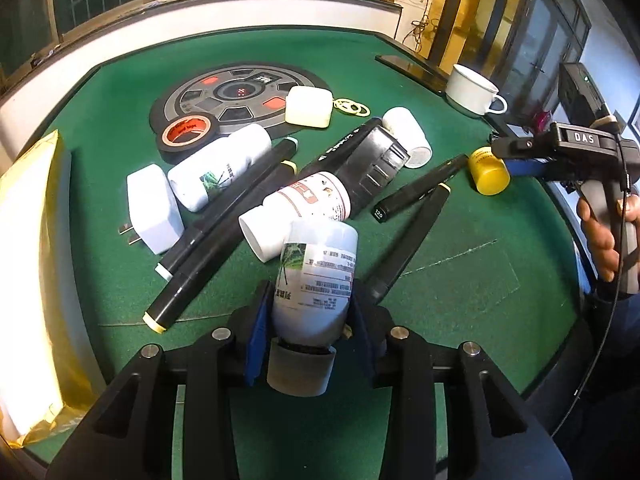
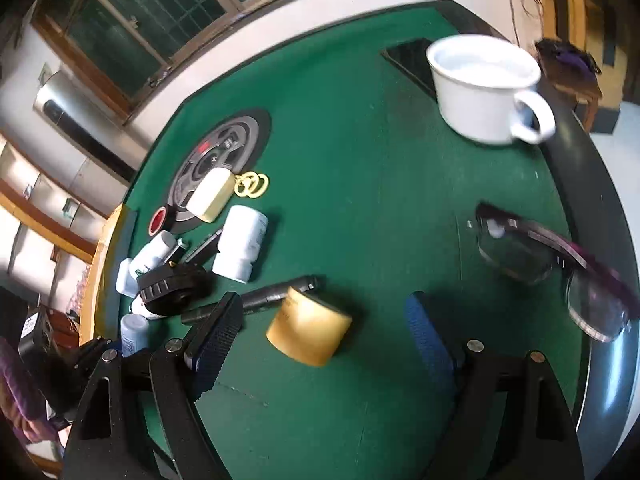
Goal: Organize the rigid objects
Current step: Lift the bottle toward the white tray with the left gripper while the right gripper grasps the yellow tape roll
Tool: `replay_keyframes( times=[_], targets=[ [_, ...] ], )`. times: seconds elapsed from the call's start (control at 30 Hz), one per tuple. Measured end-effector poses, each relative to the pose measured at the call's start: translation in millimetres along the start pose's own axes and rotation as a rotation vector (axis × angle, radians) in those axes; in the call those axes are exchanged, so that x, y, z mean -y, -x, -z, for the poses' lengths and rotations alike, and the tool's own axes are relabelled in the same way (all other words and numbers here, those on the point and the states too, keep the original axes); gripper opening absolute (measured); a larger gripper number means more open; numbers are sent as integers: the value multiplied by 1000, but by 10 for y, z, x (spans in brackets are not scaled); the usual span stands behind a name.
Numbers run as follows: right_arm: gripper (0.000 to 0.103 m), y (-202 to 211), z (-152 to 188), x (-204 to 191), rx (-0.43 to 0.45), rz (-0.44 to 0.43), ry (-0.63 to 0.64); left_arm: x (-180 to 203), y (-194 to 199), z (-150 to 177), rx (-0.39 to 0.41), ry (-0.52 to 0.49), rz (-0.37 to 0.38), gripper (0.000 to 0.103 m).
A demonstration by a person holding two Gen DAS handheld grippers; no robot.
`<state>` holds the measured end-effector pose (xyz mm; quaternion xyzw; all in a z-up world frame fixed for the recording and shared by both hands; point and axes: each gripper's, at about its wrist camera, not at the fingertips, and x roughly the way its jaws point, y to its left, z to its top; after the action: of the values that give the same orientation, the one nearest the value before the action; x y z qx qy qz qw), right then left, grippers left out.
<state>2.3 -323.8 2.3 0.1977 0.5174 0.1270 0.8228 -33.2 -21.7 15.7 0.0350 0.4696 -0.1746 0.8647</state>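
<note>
My left gripper (image 1: 310,314) is shut on a white bottle with a green leaf label (image 1: 316,276), gripped near its grey cap and tilted over the pile. The pile on the green felt table (image 1: 460,304) holds a red-labelled white bottle (image 1: 304,208), two more white bottles (image 1: 220,168) (image 1: 408,136), several black markers (image 1: 224,216) and a black ribbed block (image 1: 360,164). My right gripper (image 2: 320,340) is open, and a yellow jar (image 2: 308,328) lies on its side between its fingertips, untouched by either pad. The same jar (image 1: 489,172) shows in the left wrist view.
A white cup (image 2: 480,88) stands at the far right by a dark phone (image 2: 408,58). Purple-framed glasses (image 2: 560,272) lie near the right edge. A white charger (image 1: 152,208), tape roll (image 1: 188,132), cream case (image 1: 308,106) and round control panel (image 1: 240,92) sit further back. A yellow envelope (image 1: 24,240) lies left.
</note>
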Motion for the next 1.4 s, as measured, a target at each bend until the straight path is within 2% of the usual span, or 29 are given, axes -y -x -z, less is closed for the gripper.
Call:
replay_keyframes(
  times=[0.07,0.13,0.17,0.23,0.37,0.57,0.8,1.03,1.4],
  targets=[
    [79,-61,31,31,-32,-50,-31,10,-11,-10,0,4,-11,37],
    [78,-87,70,-10,-27,-42,-22,22,-69,-22,-21,-2,-29,36],
    [69,-89,86,-36,-16,-27,-12,46,-114,-8,-42,-11,-44,35],
    [54,-123,116,-98,2,3,16,117,-142,14,-8,-58,-74,36],
    [45,-142,140,-131,27,11,43,50,-211,40,9,-15,-59,32],
    [44,-155,195,-273,22,-42,115,-41,-245,114,26,40,-35,32],
    [44,26,274,-513,129,-83,222,-94,-114,134,73,72,-10,32],
    [44,9,302,-588,131,-111,244,-129,99,89,135,128,65,32],
    [44,39,343,-662,160,-142,275,-178,337,94,212,159,131,32]
  ],
)
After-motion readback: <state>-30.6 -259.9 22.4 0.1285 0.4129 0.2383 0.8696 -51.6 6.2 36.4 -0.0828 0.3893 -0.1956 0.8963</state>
